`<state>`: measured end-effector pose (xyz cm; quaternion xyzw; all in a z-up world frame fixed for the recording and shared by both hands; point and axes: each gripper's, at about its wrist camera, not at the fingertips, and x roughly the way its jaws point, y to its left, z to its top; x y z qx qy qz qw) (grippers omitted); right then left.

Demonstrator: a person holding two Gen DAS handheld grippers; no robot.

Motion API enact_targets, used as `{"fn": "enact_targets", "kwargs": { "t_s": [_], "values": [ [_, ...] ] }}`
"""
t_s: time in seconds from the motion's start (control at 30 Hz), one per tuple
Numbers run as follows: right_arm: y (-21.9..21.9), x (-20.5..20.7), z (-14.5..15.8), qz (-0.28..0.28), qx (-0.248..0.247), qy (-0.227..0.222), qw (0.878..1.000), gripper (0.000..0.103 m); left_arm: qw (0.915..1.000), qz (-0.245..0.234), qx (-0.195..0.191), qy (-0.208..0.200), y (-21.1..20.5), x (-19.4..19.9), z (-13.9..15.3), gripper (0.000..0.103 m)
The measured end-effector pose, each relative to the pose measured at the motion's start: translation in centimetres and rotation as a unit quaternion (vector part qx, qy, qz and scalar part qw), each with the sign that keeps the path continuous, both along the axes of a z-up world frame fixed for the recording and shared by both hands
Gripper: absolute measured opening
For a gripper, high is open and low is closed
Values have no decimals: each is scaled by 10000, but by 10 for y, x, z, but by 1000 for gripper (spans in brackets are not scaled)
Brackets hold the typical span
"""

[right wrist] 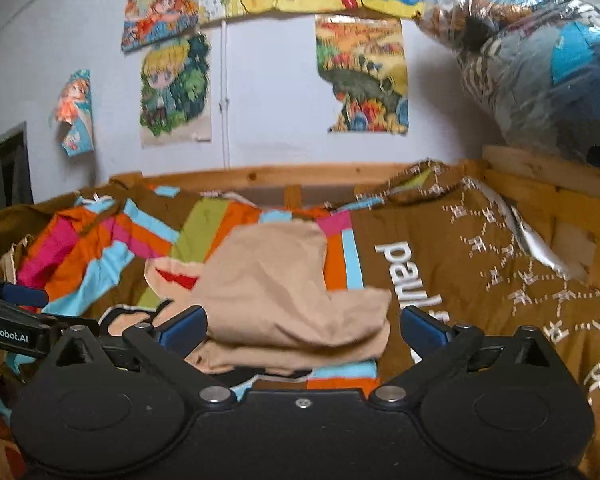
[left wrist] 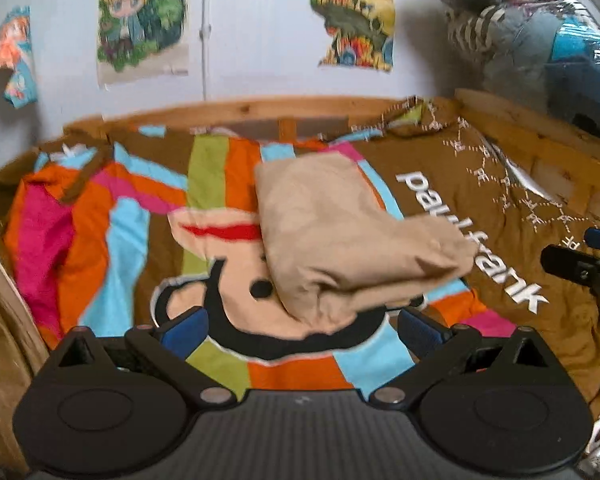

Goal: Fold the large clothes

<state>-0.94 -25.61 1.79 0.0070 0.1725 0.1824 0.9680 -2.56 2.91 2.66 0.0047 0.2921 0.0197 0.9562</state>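
Here, a tan cloth [left wrist: 340, 236] lies in a folded lump in the middle of both pictures, on top of a bright striped blanket [left wrist: 112, 240] with a cartoon face and white letters. The left gripper [left wrist: 302, 326] sits at the bottom of its picture with its blue fingers [left wrist: 188, 326] spread wide, holding nothing, and the cloth's near edge is just in front of them. The right gripper [right wrist: 304, 326] is spread wide too, empty, with the cloth right between and past its tips. A wooden bed rail [right wrist: 284, 170] runs behind the blanket. Colorful posters [right wrist: 360, 76] hang on the pale wall. A shiny plastic bag [right wrist: 540, 64] of clothes fills the upper right.
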Motion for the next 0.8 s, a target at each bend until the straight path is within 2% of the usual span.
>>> {"fn": "enact_targets", "kwargs": {
  "t_s": [0.27, 0.8],
  "values": [
    [11, 7, -15, -147, -202, 296, 9993, 102, 9992, 275, -36, 294, 10, 8, -15, 102],
    [12, 10, -18, -133, -243, 384, 9989, 102, 9992, 275, -97, 288, 13, 9, -14, 102]
  ]
}}
